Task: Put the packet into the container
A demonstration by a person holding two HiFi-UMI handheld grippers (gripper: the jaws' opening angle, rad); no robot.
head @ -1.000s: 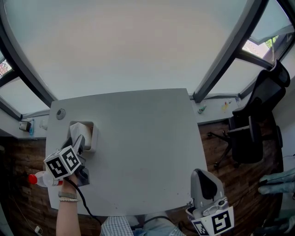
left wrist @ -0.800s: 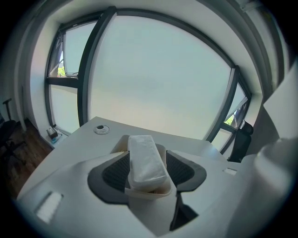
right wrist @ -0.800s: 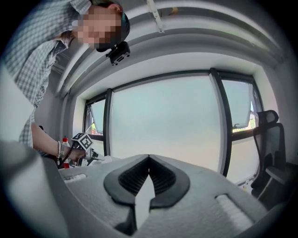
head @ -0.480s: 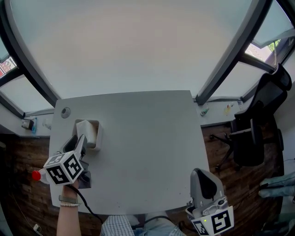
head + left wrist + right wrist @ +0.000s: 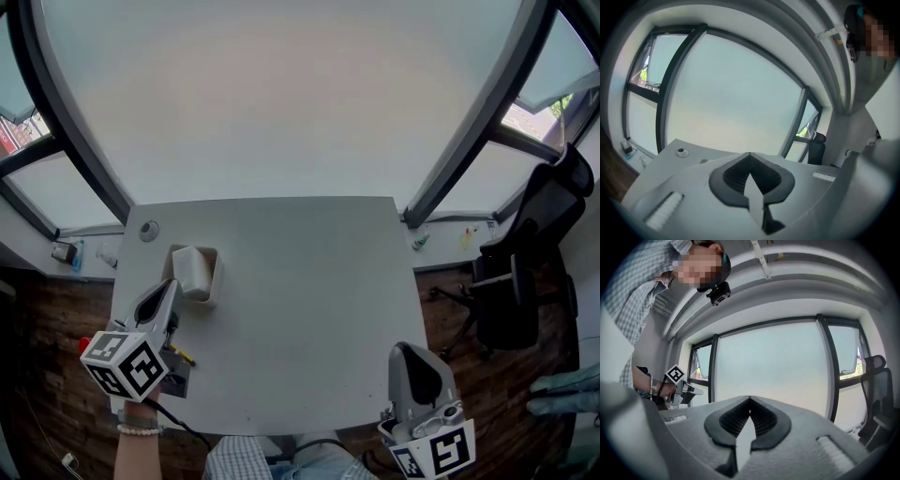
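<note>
A white packet (image 5: 190,268) stands tilted inside the small grey container (image 5: 214,278) at the table's left side. My left gripper (image 5: 169,288) hovers just short of the container on its near side, apart from it. Its jaws have just been closing and now meet at the tips (image 5: 749,155) with nothing between them. My right gripper (image 5: 410,350) hangs off the table's near right corner, and its jaws (image 5: 750,399) are closed on nothing. The container does not show in either gripper view.
The grey table (image 5: 300,281) has a round cable hole (image 5: 148,228) at its far left corner. A red-capped bottle (image 5: 85,344) lies on the floor left of the table. A black office chair (image 5: 525,272) stands to the right. Large windows lie beyond the far edge.
My left gripper has drawn back from the container toward the near left edge and risen, and its jaws have shut. The packet stays in the container. The right gripper has hardly shifted.
</note>
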